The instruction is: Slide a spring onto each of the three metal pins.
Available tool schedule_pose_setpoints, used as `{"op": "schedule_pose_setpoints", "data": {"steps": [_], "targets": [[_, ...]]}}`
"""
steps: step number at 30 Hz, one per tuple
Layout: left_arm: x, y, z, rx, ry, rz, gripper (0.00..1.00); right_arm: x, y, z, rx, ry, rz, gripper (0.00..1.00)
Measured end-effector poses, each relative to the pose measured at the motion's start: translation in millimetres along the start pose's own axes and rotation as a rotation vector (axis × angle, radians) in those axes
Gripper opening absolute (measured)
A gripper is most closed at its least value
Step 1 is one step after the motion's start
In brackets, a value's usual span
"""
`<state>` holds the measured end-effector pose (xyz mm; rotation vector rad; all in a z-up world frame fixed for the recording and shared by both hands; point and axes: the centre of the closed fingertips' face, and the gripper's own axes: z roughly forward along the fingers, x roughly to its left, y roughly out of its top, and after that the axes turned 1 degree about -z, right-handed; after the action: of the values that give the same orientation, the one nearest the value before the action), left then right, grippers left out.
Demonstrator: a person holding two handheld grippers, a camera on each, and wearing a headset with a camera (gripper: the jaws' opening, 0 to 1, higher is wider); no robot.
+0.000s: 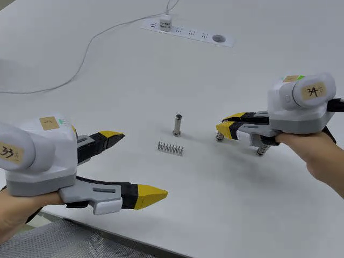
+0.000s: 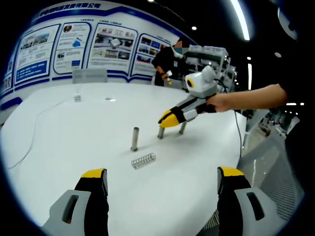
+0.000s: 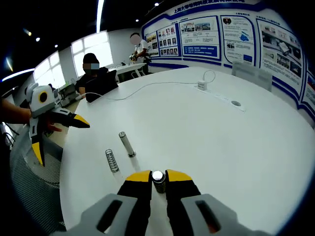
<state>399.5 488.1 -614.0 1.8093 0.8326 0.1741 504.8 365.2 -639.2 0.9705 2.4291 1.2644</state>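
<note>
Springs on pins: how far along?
Done: two pins wear springs; one sprung pin stands free near the right tool. In hand: that tool's jaws pinch the other sprung pin, likely seating it. Left: the bare pin stands upright, the loose spring lies beside it, not touching; the left tool is open and empty.
</note>
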Motion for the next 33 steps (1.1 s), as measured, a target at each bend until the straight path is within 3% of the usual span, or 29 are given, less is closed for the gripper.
{"op": "schedule_pose_setpoints", "data": {"steps": [13,22,28,33], "targets": [[1.2,1.4,-1.6,-0.003,0.006,-0.010,0.93,3.4,2.5,-3.3,0.000,0.003,-0.007,0.17],[3.8,6.4,-4.3,-0.024,0.019,-0.016,0.93,5.5,34.7,-21.2,-0.086,-0.035,-0.014,0.17],[5.5,7.4,-4.8,-0.034,0.023,-0.024,0.92,31.1,48.8,-17.6,-0.115,0.007,-0.062,0.16],[5.2,9.6,-5.4,-0.046,0.020,-0.032,0.92,64.8,29.6,3.1,-0.041,0.115,-0.116,0.16]]}}
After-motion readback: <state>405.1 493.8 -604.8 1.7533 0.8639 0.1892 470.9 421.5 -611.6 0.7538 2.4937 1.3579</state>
